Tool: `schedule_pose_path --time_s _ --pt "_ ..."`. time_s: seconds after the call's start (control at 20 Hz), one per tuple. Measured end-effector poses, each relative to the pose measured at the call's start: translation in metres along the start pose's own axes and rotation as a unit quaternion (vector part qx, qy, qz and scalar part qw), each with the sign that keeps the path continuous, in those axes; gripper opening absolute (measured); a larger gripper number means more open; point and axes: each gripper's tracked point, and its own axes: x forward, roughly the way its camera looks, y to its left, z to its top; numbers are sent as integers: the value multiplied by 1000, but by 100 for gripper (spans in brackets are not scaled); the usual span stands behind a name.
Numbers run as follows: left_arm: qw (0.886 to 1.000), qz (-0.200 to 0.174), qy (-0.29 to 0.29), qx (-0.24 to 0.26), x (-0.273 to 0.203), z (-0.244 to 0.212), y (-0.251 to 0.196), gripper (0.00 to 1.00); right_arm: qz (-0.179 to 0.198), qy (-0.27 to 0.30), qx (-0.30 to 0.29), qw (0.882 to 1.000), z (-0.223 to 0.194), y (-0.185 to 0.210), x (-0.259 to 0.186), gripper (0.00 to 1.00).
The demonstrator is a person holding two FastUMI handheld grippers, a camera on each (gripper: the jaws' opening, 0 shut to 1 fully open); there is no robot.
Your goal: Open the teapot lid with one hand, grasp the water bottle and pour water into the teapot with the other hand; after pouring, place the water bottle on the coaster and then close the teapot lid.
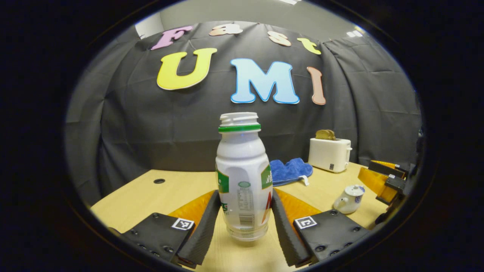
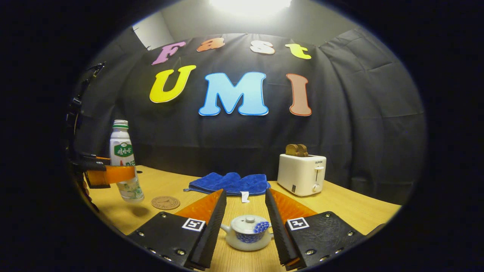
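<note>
On the wooden table [image 2: 340,206], the left gripper [image 1: 245,211] clenched the lifted, uncapped water bottle [image 1: 242,177] while the right gripper [image 2: 245,223] stood open around the lidded teapot [image 2: 247,232], so early tilting risked spilling.

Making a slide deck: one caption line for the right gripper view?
Right gripper open around the lidded teapot; left gripper holds the water bottle above the table beside the coaster.
</note>
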Motion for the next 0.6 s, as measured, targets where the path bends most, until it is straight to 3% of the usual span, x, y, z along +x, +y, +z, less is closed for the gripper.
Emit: schedule_pose_path --time_s 0.6 --pt "999 -8 35 11 83 -15 8 86 -4 -15 34 999 13 -9 -7 64"
